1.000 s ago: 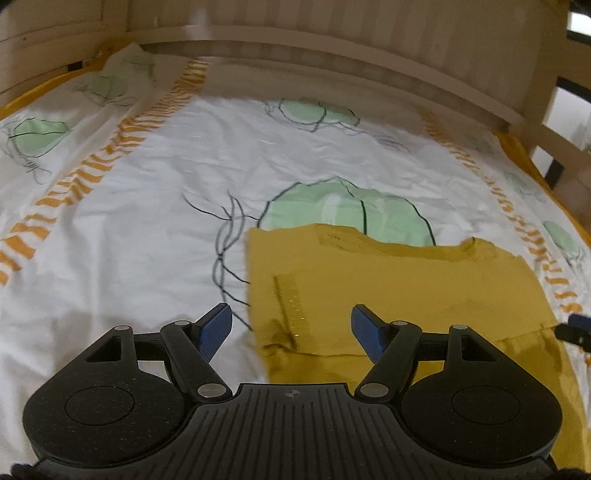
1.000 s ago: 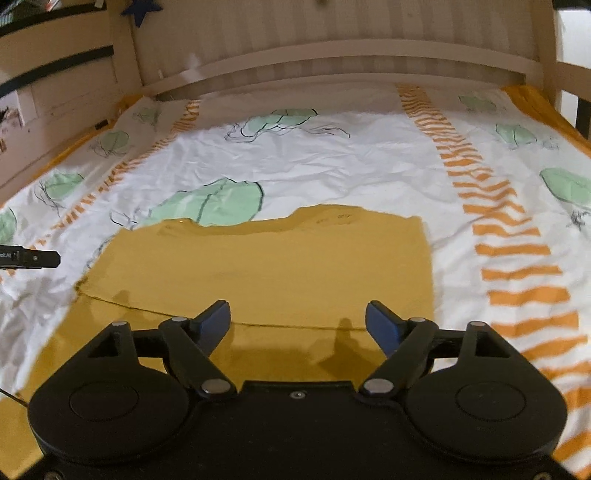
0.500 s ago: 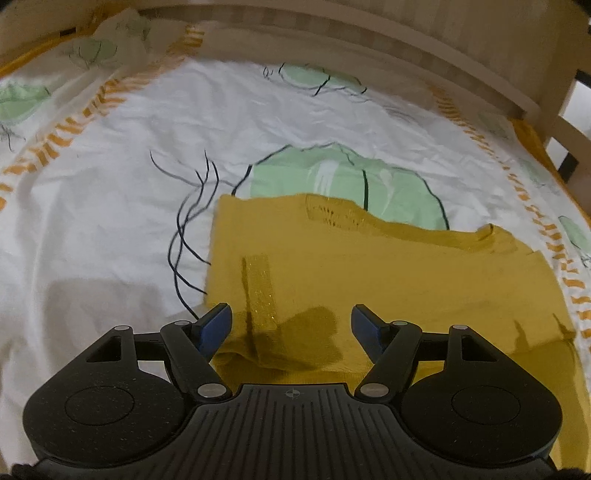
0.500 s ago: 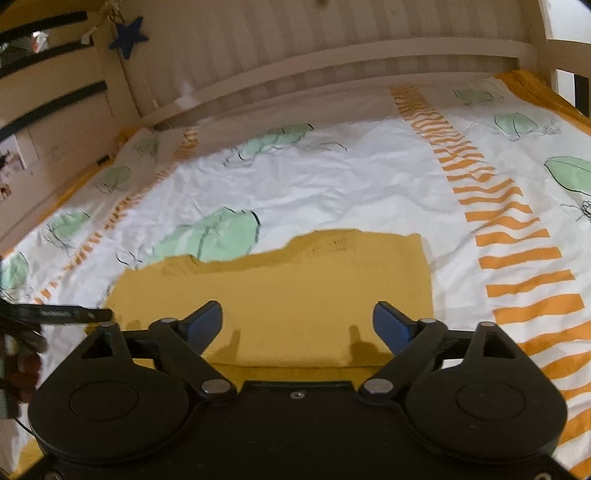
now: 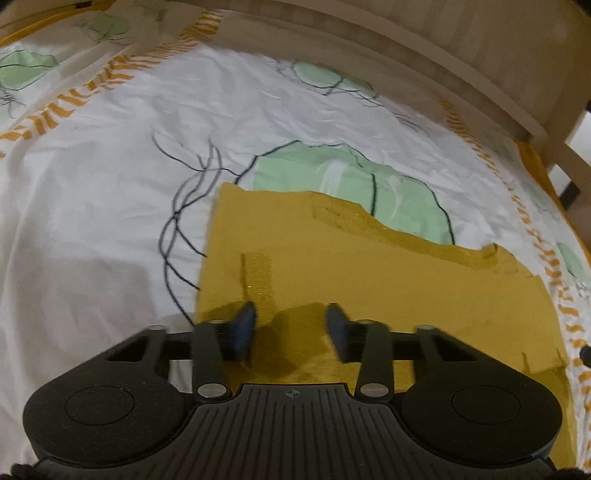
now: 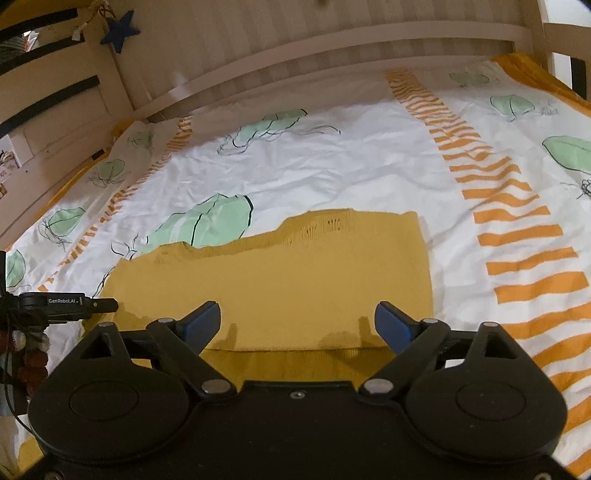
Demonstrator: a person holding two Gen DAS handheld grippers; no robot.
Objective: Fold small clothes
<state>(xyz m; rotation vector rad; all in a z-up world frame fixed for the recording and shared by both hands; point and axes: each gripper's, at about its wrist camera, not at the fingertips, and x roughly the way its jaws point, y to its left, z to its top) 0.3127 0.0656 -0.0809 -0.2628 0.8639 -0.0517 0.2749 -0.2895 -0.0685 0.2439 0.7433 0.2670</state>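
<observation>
A mustard-yellow knitted top (image 5: 369, 288) lies folded flat on the bed sheet, neckline towards the headboard. My left gripper (image 5: 291, 326) sits low over its near left part. Its jaws are closing, with a raised bit of the yellow fabric between the blue pads, which still stand apart. In the right wrist view the same top (image 6: 295, 277) fills the middle. My right gripper (image 6: 297, 321) hovers open over its near folded edge, nothing pinched. The left gripper (image 6: 74, 302) shows at the left edge of that view, held by a hand with a beaded bracelet (image 6: 26, 354).
The white bed sheet (image 5: 110, 206) has green leaf prints and orange striped bands (image 6: 517, 229). A pale wooden headboard (image 6: 332, 48) closes the far side, and a slatted rail with a blue star (image 6: 120, 31) stands at the left.
The left gripper came down and closer to the top's near left part, and its jaws narrowed around the fabric. The right jaws widened a little and the right view tilted slightly.
</observation>
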